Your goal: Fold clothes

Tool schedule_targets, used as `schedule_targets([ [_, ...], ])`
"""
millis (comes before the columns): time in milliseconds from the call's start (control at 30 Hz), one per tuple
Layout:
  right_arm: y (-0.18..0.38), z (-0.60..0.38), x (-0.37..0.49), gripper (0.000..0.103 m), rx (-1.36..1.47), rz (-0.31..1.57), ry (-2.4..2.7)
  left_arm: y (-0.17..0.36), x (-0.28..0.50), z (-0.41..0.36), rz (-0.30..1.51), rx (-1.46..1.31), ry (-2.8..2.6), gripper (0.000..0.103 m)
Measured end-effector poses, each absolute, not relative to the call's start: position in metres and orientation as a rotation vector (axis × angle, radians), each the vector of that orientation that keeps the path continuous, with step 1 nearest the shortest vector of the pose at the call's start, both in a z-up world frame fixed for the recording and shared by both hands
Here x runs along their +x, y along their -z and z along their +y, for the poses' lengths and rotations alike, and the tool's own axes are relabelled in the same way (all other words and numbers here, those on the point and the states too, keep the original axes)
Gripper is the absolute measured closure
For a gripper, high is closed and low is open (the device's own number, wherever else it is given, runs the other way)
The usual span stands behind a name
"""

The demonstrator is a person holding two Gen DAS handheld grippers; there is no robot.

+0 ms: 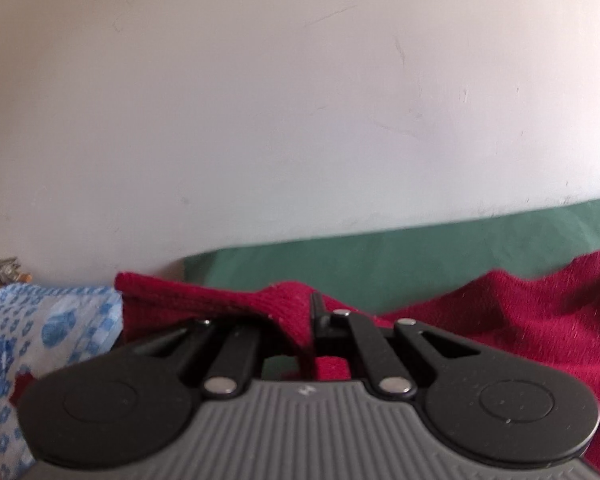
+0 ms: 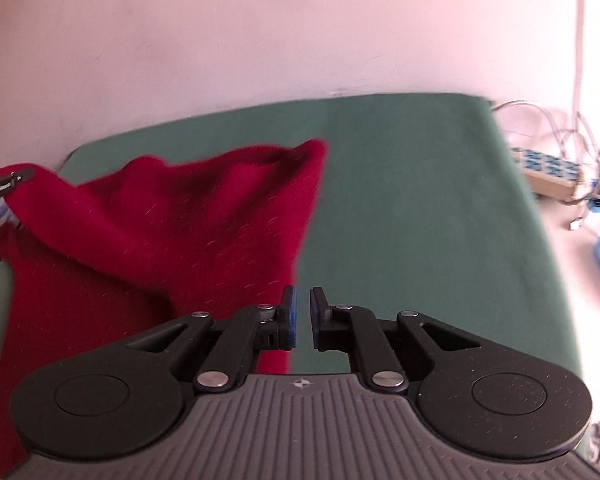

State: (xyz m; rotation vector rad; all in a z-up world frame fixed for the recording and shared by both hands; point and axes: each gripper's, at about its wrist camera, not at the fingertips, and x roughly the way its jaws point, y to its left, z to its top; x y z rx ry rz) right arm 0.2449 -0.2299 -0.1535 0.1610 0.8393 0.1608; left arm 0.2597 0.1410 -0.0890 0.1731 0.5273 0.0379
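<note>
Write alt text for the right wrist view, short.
The right gripper hovers over a green cloth-covered surface, its blue-padded jaws slightly apart with nothing between them. A red knit garment lies rumpled to its left, and a power strip with tangled cables sits at the far right.

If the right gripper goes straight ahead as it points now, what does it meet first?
Most likely the green cloth. The right gripper is open and empty, pointing down just past the right edge of the red sweater. Depth is unclear, so it might brush that edge.
</note>
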Motion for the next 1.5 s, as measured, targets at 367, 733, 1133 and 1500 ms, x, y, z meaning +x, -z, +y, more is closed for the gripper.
schedule_targets([
  [367,0.165,-0.178,0.341,0.095,0.117,0.84,-0.177,0.101,0.247,0.149,0.632,0.083,-0.11,0.101],
  [733,0.171,-0.199,0.367,0.098,0.041,0.79,-0.168,0.105,0.239,0.141,0.64,0.117,-0.262,0.101],
  [1133,0.139,-0.215,0.307,0.092,0.002,0.793,-0.256,0.093,0.247,0.122,0.649,0.216,-0.261,0.101],
  [1500,0.126,-0.259,0.026,0.078,0.181,1.015,-0.114,0.079,0.282,0.13,0.63,0.202,-0.071,0.101],
])
